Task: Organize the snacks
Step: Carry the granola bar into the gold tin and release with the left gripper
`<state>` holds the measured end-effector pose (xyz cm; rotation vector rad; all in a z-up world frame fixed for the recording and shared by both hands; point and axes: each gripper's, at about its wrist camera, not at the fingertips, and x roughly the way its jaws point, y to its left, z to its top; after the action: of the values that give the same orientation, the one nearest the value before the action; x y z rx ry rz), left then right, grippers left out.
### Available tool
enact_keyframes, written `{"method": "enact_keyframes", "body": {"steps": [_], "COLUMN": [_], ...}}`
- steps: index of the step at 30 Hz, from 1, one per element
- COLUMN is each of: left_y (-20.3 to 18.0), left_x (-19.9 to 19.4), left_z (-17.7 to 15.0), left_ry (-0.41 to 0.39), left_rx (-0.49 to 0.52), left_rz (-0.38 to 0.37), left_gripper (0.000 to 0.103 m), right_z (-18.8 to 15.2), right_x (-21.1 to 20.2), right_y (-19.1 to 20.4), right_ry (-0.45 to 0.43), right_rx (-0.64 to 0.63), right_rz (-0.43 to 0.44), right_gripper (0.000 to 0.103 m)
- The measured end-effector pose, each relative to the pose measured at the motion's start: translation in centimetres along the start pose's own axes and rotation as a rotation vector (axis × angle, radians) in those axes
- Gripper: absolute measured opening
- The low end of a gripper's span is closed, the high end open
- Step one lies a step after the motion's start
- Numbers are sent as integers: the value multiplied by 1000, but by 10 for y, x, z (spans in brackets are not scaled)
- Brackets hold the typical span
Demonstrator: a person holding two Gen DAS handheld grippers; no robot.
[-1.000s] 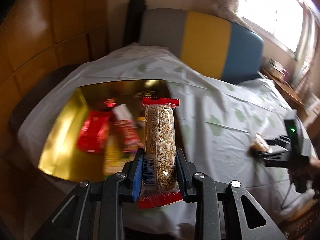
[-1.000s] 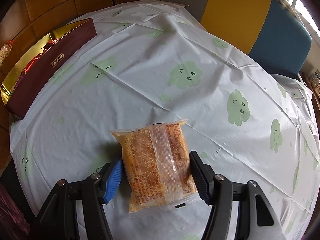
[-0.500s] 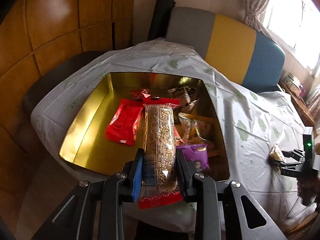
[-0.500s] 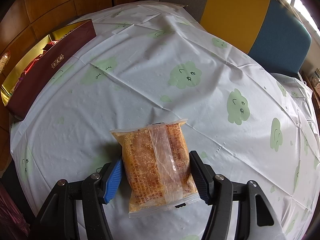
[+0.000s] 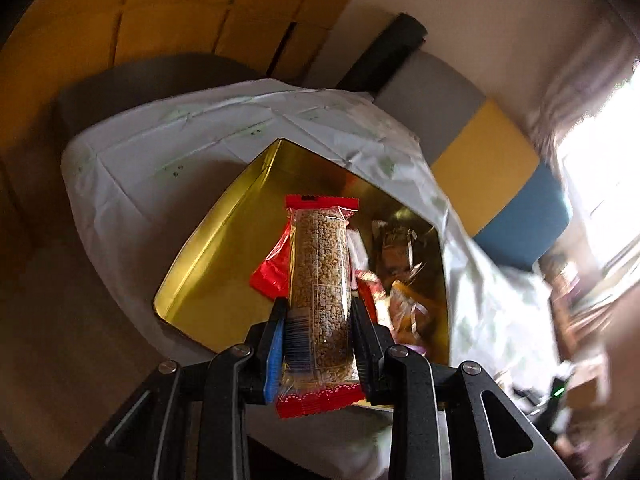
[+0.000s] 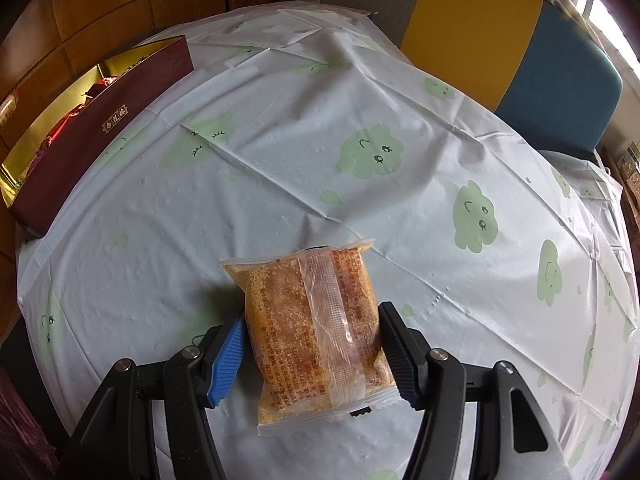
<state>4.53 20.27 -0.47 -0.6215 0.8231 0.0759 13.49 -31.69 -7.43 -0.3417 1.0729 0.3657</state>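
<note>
A: Left hand-held gripper (image 5: 318, 336)?
B: Clenched on the grain bar (image 5: 319, 276), pads on its lower third, red crimped end poking out below. It hangs over the gold box (image 5: 208, 276), centre frame, above the red packets (image 5: 272, 268) already inside.
A: Handling?
B: Looks light; stiff core, slick film. Side pinch suits it, but a hard squeeze could likely crack it.
A: Right hand-held gripper (image 6: 314, 350)?
B: Grasping the orange cake pack (image 6: 312, 336), lower centre, a pad on each long side. Whether it's off the bench (image 6: 280, 128) I can't tell.
A: That one?
B: Probably soft and crumbly, with a puffy slippery wrapper. Grip mid-body and gently, not on the seam.
</note>
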Motion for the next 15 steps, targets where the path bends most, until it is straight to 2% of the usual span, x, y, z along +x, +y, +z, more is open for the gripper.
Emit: {"method": "enact_keyframes", "body": {"steps": [3, 6, 9, 12, 15], "left_y": [-2, -6, -12, -17, -21], "left_x": [8, 26, 51, 67, 75], "left_z": [2, -4, -10, -13, -16], "left_ry": [7, 52, 104, 117, 134], "left_rx": [20, 39, 79, 121, 146], "left_rz": [3, 20, 72, 113, 122], "left_gripper": [30, 30, 31, 31, 32], "right_z": [1, 1, 1, 1, 2], "right_x": [0, 0, 0, 0, 1], "right_y": [2, 2, 3, 3, 2], "right_ry": [0, 0, 0, -1, -1], "right_rx": [-8, -15, -13, -17, -19], "right_rz": [-10, -17, -15, -17, -15], "right_gripper": [64, 64, 64, 64, 64]}}
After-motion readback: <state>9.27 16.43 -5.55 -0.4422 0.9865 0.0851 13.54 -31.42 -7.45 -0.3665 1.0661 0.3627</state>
